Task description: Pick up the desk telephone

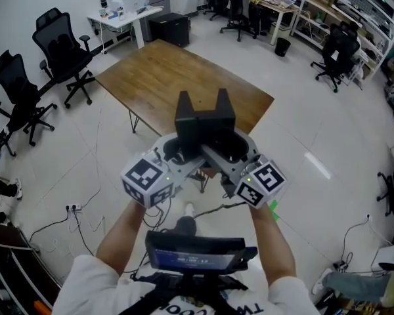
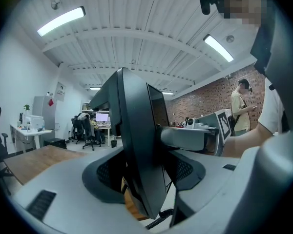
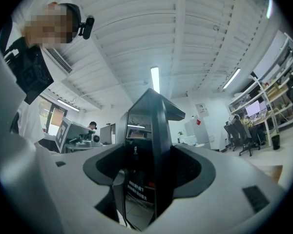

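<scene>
phone [image 1: 203, 120]: held in air between both grippers, seen against table [image 1: 151, 77] edge, face hidden | left gripper [image 2: 139, 179]: jaws pinching phone | right gripper [image 3: 146, 179]: jaws pinching phone, pads mostly covered

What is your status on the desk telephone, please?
Left gripper and right gripper both shut on desk telephone. Telephone in air, off wooden table. Nothing in the way.

Matt plastic, wood grain, glossy floor

The desk telephone [image 1: 205, 125] is showing black plastic — smooth and matt, with a faint sheen along its edges. The left tongs [image 1: 182, 151] and right tongs [image 1: 235, 156] are looking like pale grey plastic, smooth and matt. The desk [image 1: 151, 77] is showing brown wood grain with a satin finish; the floor [image 1: 302, 130] is gleaming — pale and glossy.
</scene>
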A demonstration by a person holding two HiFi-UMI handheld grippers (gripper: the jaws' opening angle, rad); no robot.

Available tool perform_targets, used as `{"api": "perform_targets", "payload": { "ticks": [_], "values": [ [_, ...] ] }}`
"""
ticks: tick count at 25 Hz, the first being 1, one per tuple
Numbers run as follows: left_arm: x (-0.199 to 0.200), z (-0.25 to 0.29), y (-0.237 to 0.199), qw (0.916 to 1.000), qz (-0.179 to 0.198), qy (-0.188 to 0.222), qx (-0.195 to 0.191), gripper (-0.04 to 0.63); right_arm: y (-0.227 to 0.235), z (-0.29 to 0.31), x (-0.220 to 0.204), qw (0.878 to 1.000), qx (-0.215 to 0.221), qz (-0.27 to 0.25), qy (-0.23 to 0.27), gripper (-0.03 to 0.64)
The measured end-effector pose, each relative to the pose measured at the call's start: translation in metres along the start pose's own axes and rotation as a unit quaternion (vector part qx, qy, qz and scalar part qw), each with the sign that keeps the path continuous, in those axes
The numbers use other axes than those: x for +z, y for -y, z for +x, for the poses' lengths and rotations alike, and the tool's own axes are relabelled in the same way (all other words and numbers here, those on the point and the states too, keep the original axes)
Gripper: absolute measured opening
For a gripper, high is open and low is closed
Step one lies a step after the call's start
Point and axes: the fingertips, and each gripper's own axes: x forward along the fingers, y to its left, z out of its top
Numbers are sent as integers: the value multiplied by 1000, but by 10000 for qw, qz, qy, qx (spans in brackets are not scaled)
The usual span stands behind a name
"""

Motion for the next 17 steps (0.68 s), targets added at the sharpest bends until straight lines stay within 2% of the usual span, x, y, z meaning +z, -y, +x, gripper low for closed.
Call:
{"api": "perform_targets", "payload": {
  "ticks": [17],
  "values": [
    [-8, 3, -3, 9999, -13, -108, -22, 239, 5, 1, -7, 10000, -44, 49, 1, 311]
  ]
}}
